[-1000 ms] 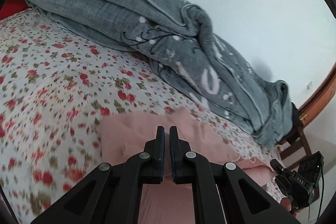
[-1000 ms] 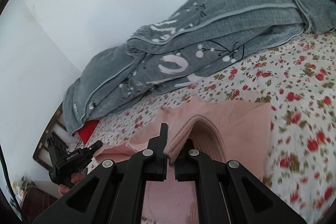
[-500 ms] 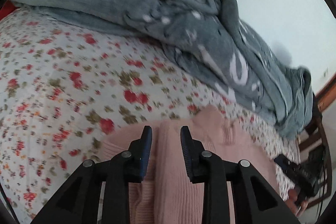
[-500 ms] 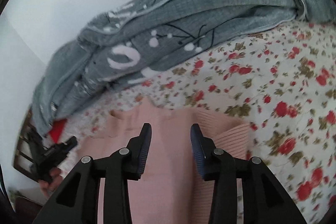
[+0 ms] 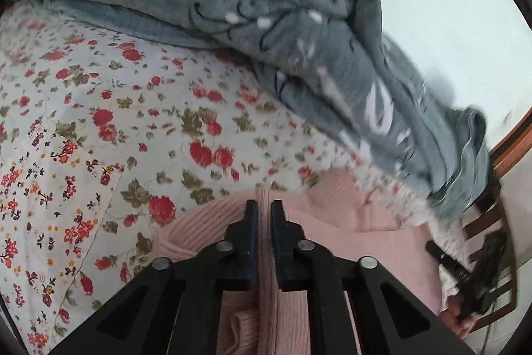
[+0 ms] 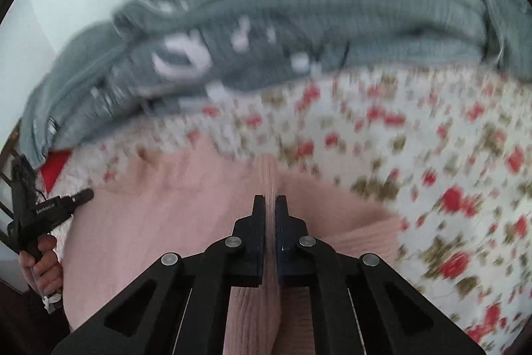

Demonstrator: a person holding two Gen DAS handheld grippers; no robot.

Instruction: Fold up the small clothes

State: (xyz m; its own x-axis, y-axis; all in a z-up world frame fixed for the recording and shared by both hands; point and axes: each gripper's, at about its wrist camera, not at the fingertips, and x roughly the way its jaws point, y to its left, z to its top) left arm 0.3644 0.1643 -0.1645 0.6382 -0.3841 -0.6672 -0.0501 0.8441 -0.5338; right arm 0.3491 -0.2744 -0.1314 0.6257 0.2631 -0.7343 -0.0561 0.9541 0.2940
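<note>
Flowered bedsheet (image 5: 99,108), grey blanket (image 5: 299,32) heaped behind — left gripper (image 5: 264,205) and right gripper (image 6: 271,200) each just closed, pinching ridge of pink sweater (image 6: 149,222).

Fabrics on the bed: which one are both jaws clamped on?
The pink ribbed knit garment: a pinched ridge stands between both sets of jaws. The grey blanket and floral sheet are untouched.

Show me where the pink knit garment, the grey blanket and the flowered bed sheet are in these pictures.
pink knit garment (image 5: 206,222), left wrist view, on its ribbed edge left of the gripper.
grey blanket (image 5: 332,82), left wrist view, on a middle fold.
flowered bed sheet (image 6: 415,138), right wrist view, on a bare printed part.
</note>
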